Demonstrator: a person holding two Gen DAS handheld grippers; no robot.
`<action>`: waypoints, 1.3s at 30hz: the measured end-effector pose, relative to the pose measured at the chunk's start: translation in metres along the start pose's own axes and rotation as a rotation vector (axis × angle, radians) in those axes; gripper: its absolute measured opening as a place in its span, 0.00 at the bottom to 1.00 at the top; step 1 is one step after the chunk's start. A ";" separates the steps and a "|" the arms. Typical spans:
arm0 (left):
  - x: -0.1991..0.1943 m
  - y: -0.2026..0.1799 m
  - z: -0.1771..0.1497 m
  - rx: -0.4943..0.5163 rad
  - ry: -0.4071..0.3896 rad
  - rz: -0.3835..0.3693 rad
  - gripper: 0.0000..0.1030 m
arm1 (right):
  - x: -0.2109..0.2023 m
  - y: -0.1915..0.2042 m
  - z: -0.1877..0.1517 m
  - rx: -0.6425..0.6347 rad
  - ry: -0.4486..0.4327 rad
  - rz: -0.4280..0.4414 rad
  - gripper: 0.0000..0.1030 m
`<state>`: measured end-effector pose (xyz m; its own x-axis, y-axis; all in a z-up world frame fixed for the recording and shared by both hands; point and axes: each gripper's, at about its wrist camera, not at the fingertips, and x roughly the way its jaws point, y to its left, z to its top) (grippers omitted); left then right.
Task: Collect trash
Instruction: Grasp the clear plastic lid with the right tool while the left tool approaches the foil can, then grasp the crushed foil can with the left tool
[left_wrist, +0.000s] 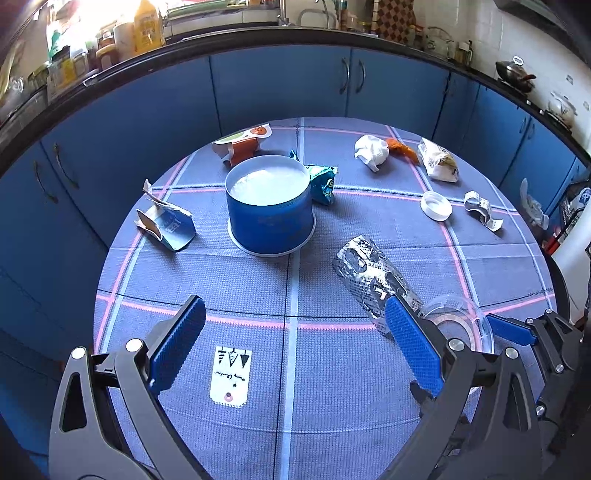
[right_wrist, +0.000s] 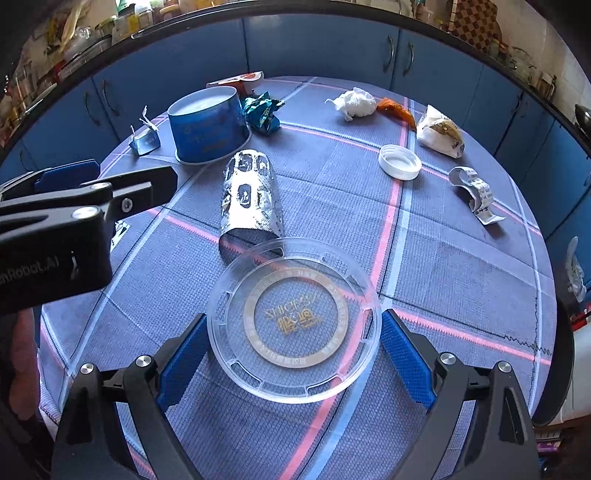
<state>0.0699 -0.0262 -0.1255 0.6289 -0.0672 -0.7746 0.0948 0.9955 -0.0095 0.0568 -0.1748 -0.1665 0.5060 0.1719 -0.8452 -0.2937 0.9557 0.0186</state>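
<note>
Clear plastic lid (right_wrist: 293, 321) lies flat on the table's blue plaid cloth (right_wrist: 461, 266), sitting between the right gripper (right_wrist: 293, 350) fingers. Right jaws are spread wide, one pad (right_wrist: 183, 360) at each side of the lid rim; can't tell if either pad touches it. Nothing clamped.

Silver foil wrapper (right_wrist: 251, 195) lies just beyond the lid, its near open end tucked at or under the lid's far edge. In the left wrist view the same wrapper (left_wrist: 373, 280) runs diagonally, near end hidden behind the left gripper's right finger.

Left gripper (left_wrist: 295, 350) hovers over the cloth, jaws wide apart, holding nothing. White paper tag (left_wrist: 231, 376) lies flat below and between its fingers.

Blue round tub (left_wrist: 269, 210) stands upright mid-table, open top, white inside. Around it:
- teal crumpled snack bag (left_wrist: 323, 182) touching its right side
- orange yogurt cup (left_wrist: 243, 146) on its side behind it
- torn blue carton (left_wrist: 166, 223) to its left, apart

Far right of table: crumpled white tissue (left_wrist: 371, 149), orange wrapper scrap (left_wrist: 404, 149) beside it, white bread bag (left_wrist: 437, 162), white bottle cap (left_wrist: 436, 206), curled paper strip (left_wrist: 482, 210).

Blue kitchen cabinets (left_wrist: 277, 85) curve behind the table.
</note>
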 end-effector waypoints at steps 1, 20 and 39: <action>0.001 -0.001 0.001 0.002 0.001 -0.001 0.94 | 0.000 0.000 0.001 -0.003 -0.003 -0.001 0.86; 0.034 -0.054 0.020 0.056 0.049 -0.066 0.94 | -0.016 -0.049 0.006 0.051 -0.074 -0.215 0.83; 0.064 -0.080 0.023 0.110 0.112 -0.059 0.33 | -0.023 -0.091 0.005 0.116 -0.103 -0.214 0.83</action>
<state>0.1200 -0.1122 -0.1596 0.5307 -0.1115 -0.8402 0.2165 0.9762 0.0072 0.0760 -0.2646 -0.1464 0.6280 -0.0192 -0.7780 -0.0791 0.9929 -0.0884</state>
